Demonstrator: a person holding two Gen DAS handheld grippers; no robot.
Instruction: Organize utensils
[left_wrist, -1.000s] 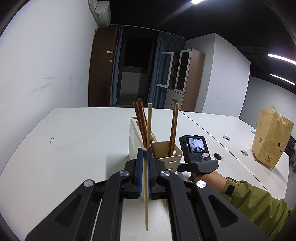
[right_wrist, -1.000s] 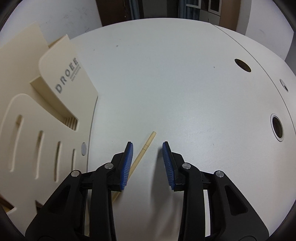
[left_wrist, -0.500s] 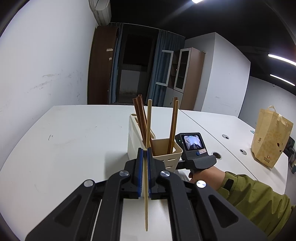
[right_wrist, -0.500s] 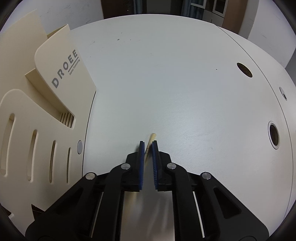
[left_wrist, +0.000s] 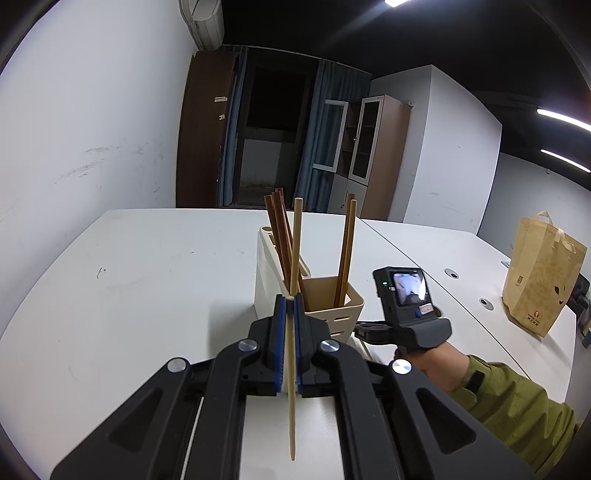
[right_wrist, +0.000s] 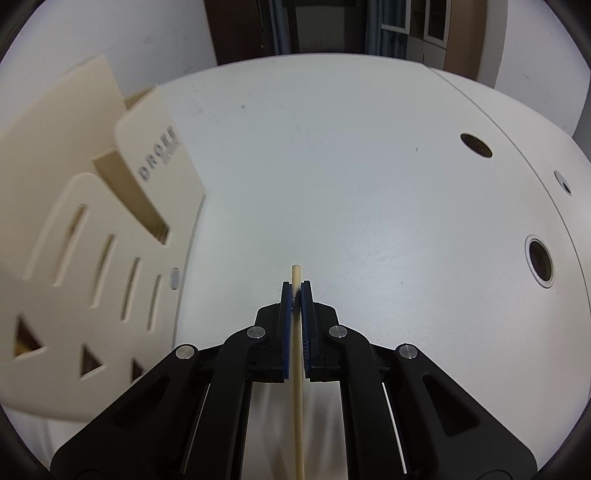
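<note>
Between each gripper's clamped fingers (left_wrist: 281, 350), a pale chopstick (right_wrist: 297, 369) runs lengthwise along them.

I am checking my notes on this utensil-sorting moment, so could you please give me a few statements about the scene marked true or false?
1. The left gripper is shut on a light chopstick. True.
2. The right gripper is open and holds nothing. False: it is shut on a pale chopstick.
3. The cream utensil holder already contains upright chopsticks. True.
4. The paper bag lies flat on the table. False: it stands upright.
</note>
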